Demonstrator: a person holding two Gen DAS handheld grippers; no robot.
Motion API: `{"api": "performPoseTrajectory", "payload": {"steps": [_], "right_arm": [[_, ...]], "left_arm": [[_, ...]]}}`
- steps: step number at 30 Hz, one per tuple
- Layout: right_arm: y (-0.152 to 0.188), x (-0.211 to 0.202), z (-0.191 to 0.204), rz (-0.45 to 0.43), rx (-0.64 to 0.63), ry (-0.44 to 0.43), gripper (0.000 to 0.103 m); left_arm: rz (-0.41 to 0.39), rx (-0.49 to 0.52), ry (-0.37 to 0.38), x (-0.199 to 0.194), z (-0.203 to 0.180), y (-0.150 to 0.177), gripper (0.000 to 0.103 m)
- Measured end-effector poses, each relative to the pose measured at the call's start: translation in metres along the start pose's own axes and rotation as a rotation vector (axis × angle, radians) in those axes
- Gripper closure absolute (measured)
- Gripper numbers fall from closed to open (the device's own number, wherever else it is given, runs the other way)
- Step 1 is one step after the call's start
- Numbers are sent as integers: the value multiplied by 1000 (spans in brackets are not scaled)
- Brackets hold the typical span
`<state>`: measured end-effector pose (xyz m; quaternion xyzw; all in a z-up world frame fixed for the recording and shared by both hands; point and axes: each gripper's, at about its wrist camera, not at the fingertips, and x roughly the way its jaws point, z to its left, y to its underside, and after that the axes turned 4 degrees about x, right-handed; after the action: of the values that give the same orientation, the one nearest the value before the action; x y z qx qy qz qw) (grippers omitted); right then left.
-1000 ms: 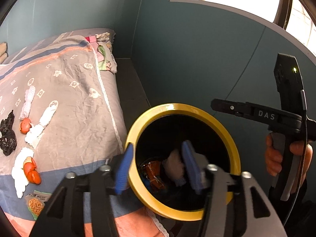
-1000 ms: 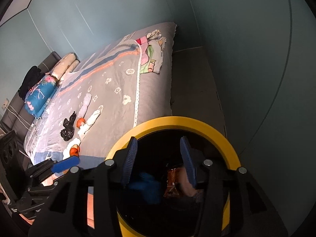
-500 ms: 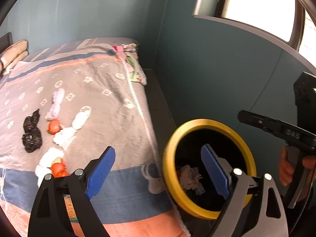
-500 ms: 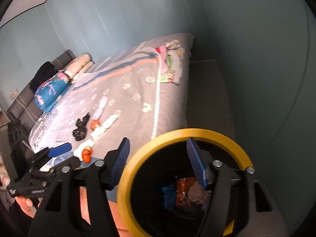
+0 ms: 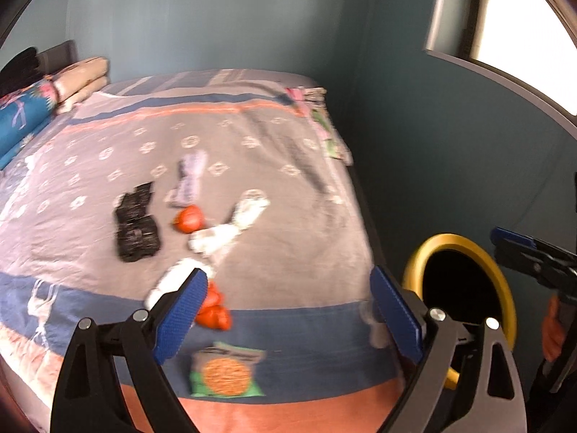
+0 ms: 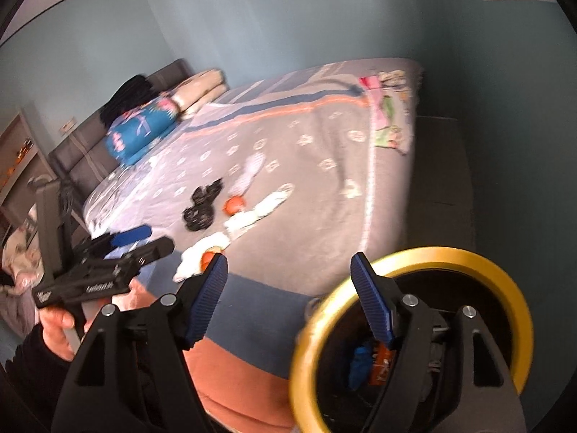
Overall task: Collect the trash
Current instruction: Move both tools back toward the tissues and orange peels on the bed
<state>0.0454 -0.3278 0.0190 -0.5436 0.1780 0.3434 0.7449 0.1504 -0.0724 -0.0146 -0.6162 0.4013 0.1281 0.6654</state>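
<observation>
Trash lies on the grey patterned bed (image 5: pixel 288 137): a black crumpled bag (image 5: pixel 135 227), orange peels (image 5: pixel 189 218), white tissues (image 5: pixel 230 227) and a snack packet (image 5: pixel 225 373) near the front edge. A black bin with a yellow rim (image 6: pixel 414 256) stands beside the bed and holds a blue wrapper (image 6: pixel 360 361) and an orange wrapper. My left gripper (image 5: pixel 288 288) hangs wide open over the bed's front edge with nothing between its fingers. My right gripper (image 6: pixel 288 267) hovers at the bin's rim, its jaws opening and empty.
Pillows and a blue cushion (image 5: pixel 18 119) lie at the head of the bed, folded cloth (image 5: pixel 317 115) at its far corner. A teal wall with a window (image 5: pixel 505 18) runs close along the right. A hand (image 6: pixel 57 324) holds the left gripper's handle.
Both grippers swung left, away from above the bin and toward the bed. Both sets of jaws spread wider. The bin now sits at the right of each view.
</observation>
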Motion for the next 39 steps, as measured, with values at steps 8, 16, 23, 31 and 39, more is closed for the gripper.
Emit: {"api": "performPoseTrajectory", "payload": {"steps": [8, 16, 23, 31, 39], "right_arm": [[9, 41, 54, 87, -86, -85, 33], [29, 87, 94, 202, -145, -135, 33], [54, 127, 120, 315, -198, -161, 33], [77, 170, 134, 417, -236, -172, 31], [87, 202, 146, 437, -297, -123, 30]], "left_arm": [[36, -70, -93, 4, 64, 18, 15], [102, -129, -148, 25, 115, 45, 15], [168, -154, -168, 53, 141, 67, 15], [223, -150, -158, 79, 156, 79, 15], [259, -170, -148, 105, 164, 80, 15]]}}
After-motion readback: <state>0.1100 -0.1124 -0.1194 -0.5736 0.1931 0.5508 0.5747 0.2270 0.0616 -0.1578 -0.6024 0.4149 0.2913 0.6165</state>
